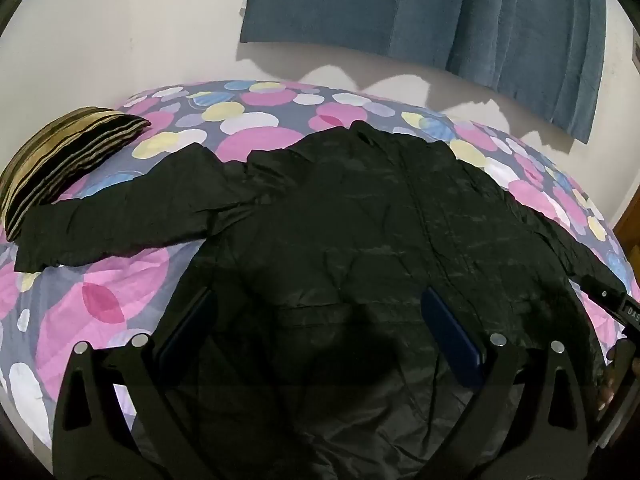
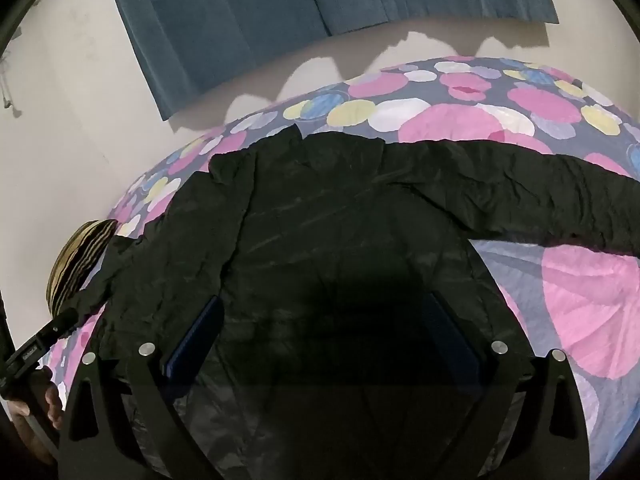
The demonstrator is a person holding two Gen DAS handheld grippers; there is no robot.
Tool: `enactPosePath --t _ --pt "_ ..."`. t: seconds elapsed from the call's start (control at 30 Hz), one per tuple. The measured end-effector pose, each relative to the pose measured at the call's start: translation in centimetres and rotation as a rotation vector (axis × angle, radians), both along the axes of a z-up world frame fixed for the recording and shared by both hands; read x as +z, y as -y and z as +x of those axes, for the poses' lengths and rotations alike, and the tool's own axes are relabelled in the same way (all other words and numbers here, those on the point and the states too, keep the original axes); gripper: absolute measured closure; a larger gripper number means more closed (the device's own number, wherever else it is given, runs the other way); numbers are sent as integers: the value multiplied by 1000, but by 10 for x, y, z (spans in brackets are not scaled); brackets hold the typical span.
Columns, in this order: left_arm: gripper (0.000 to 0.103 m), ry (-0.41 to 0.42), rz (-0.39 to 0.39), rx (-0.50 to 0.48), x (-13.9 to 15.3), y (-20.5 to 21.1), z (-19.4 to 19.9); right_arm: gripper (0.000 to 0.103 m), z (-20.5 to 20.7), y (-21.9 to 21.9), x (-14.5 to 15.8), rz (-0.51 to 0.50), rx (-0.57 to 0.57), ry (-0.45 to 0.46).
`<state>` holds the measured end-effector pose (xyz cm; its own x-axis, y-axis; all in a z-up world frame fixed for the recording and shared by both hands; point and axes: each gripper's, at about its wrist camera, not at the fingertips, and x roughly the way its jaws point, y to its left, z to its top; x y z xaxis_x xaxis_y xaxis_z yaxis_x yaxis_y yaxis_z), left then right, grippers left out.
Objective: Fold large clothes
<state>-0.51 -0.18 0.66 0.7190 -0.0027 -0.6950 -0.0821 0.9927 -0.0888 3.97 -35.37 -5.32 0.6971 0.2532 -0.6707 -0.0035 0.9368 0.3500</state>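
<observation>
A large black jacket point(image 1: 360, 216) lies spread flat on the bed, sleeves out to both sides; it also shows in the right wrist view point(image 2: 340, 220). My left gripper point(image 1: 316, 300) is open, hovering over the jacket's lower left part, with nothing between its blue pads point(image 1: 452, 332). My right gripper point(image 2: 324, 308) is open over the jacket's lower right part, also empty. The left sleeve point(image 1: 120, 216) reaches toward a pillow. The right sleeve point(image 2: 540, 192) stretches across the sheet. Each gripper shows at the edge of the other's view.
The bed has a sheet point(image 1: 100, 300) with pink, yellow and blue circles. A striped gold-and-black pillow point(image 1: 60, 164) lies at the left end. A white wall point(image 1: 120, 32) and blue curtain point(image 1: 440, 12) stand behind the bed.
</observation>
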Motion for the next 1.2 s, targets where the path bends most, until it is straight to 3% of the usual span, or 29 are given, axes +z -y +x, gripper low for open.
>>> enactPosePath --t 0.6,0.8,1.0,1.07,1.2 --pt "2 6 -1 0 0 2 -1 4 -1 5 1 2 -2 0" --pt "2 10 -5 35 2 0 1 4 -3 21 10 2 -51 27" --pt "2 22 -30 50 2 -11 1 4 -2 64 23 -51 -210 145" --pt "2 25 -23 53 2 -13 2 4 -1 89 23 -44 -267 130" --pt "2 30 -24 73 -1 -21 3 4 -1 163 2 107 -411 11"
